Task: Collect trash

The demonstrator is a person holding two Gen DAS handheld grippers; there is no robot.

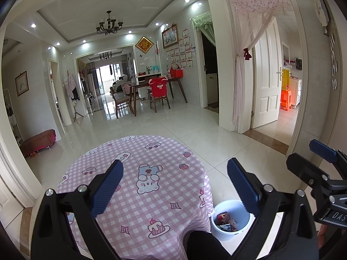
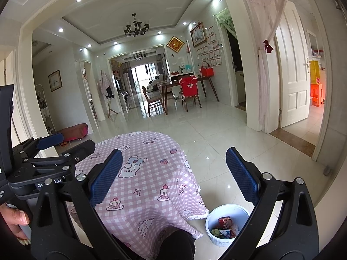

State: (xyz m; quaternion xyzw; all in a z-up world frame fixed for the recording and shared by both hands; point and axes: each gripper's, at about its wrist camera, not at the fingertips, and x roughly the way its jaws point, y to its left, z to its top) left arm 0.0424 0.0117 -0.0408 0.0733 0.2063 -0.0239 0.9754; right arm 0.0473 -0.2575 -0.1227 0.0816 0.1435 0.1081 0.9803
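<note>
A small white bin (image 1: pixel 231 221) stands on the floor to the right of a round table (image 1: pixel 151 143) with a pink checked cloth. Wrappers and scraps (image 1: pixel 225 220) lie inside it. The bin also shows in the right wrist view (image 2: pixel 226 224) with its trash (image 2: pixel 224 227). My left gripper (image 1: pixel 174 183) is open and empty above the table. My right gripper (image 2: pixel 173 173) is open and empty above the table's right side (image 2: pixel 151 143). Each gripper shows at the edge of the other's view: the right one (image 1: pixel 321 164), the left one (image 2: pixel 52 149).
Glossy tiled floor (image 2: pixel 216 134) spreads beyond the table. A dining table with chairs (image 1: pixel 151 88) stands far back. A doorway with a pink curtain and white door (image 1: pixel 266 75) is to the right. A red low bench (image 1: pixel 39 142) sits at the left wall.
</note>
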